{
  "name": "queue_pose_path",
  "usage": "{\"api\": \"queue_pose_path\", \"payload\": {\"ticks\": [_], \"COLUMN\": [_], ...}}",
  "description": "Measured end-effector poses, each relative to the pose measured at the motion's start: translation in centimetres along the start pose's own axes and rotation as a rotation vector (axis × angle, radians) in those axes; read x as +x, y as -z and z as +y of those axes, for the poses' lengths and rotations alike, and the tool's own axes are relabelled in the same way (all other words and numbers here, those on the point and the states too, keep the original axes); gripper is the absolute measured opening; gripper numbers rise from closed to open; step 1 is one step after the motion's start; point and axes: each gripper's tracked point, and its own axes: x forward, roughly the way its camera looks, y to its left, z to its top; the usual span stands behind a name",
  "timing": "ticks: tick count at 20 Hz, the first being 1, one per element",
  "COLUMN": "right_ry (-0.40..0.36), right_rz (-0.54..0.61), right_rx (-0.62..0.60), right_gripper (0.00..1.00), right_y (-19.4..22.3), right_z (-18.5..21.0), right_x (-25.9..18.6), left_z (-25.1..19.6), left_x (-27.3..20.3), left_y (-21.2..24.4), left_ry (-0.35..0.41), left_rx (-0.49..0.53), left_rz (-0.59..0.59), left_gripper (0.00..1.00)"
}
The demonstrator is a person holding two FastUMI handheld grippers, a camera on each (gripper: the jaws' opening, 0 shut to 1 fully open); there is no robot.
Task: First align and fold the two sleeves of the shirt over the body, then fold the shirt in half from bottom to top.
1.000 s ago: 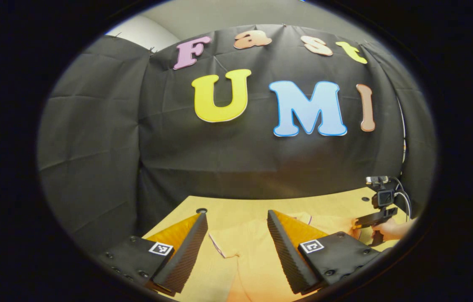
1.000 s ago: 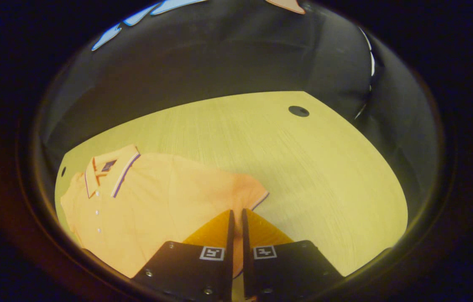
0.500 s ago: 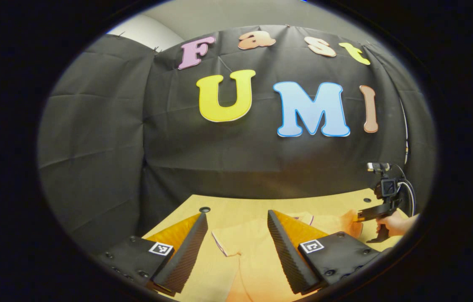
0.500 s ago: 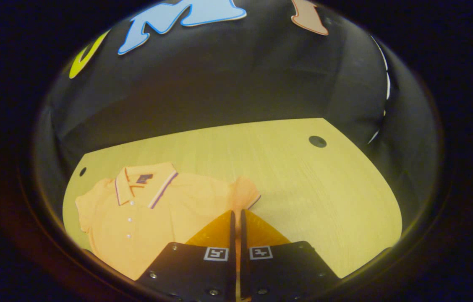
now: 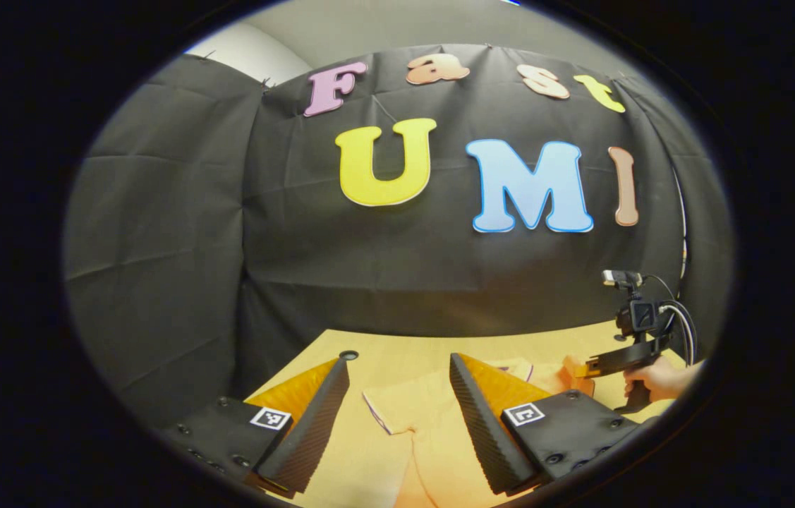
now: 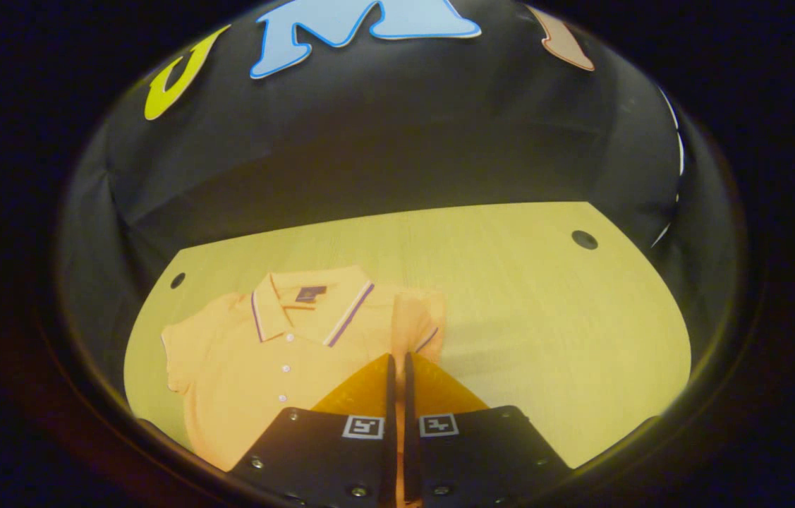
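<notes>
Right tongs (image 6: 398, 367) pinch the shirt's (image 6: 256, 367) right sleeve (image 6: 417, 319); left tongs (image 5: 397, 395) gape wide, holding nothing. Thin grip: sleeve may slip, landing crooked.

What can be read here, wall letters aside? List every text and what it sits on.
No readable text.
Dark patch at the collar of the shirt: too small to read.
Square markers on the left hand-held gripper and right hand-held gripper: coded patterns, no words.
</notes>
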Motion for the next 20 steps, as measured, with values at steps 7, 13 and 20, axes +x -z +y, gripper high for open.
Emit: {"api": "queue_pose_path", "payload": {"ticks": [7,13,20], "right_ry": [0.025,0.054,0.031], "right_rz": [0.036,0.061,-0.011], "right_rx": [-0.015,-0.029,-0.032], "right_gripper": [0.09,0.21,0.85], "right_y": [1.4,2.2,1.0], "right_z": [1.7,1.8,2.8], "right_x": [1.0,0.8,-2.1], "left_z": [1.5,1.5,1.3], "left_x": [2.2,6.2,10.4], "left_y": [1.3,3.1,6.7], "left_ry": [0.025,0.116,0.149], "left_rx": [-0.023,-0.022,-0.05], "left_rz": [0.016,0.054,0.134], "left_gripper": [0.94,0.94,0.94]}}
